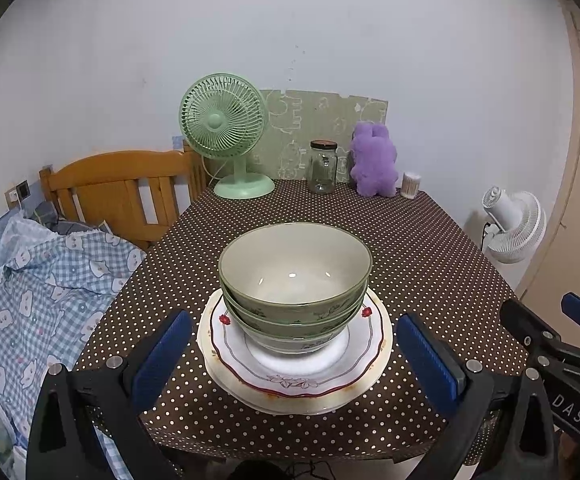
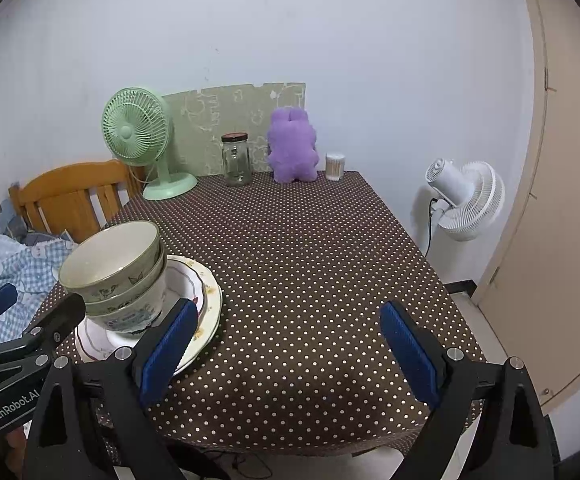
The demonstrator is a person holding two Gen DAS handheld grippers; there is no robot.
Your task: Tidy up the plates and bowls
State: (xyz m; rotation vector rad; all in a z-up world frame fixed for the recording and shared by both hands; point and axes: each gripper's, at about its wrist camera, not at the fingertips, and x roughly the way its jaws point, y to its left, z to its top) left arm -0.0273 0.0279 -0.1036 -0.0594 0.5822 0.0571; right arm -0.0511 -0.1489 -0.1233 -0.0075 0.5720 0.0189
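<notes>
Three green bowls (image 1: 295,280) sit nested in one stack on top of stacked plates (image 1: 302,372), near the table's front edge. The top plate is white with a red rim line and flowers. My left gripper (image 1: 294,354) is open, its blue pads either side of the plates, touching nothing. In the right wrist view the same bowls (image 2: 118,272) and plates (image 2: 206,304) lie at the left. My right gripper (image 2: 288,344) is open over bare tablecloth, to the right of the stack. Its left pad (image 2: 168,350) overlaps the plate rim in view.
A brown dotted tablecloth (image 2: 310,248) covers the table. At the back stand a green fan (image 1: 226,136), a glass jar (image 1: 323,166), a purple plush toy (image 1: 373,160) and a small tub of cotton swabs (image 1: 411,185). A wooden bed with checked bedding (image 1: 42,280) is left; a white fan (image 2: 466,200) right.
</notes>
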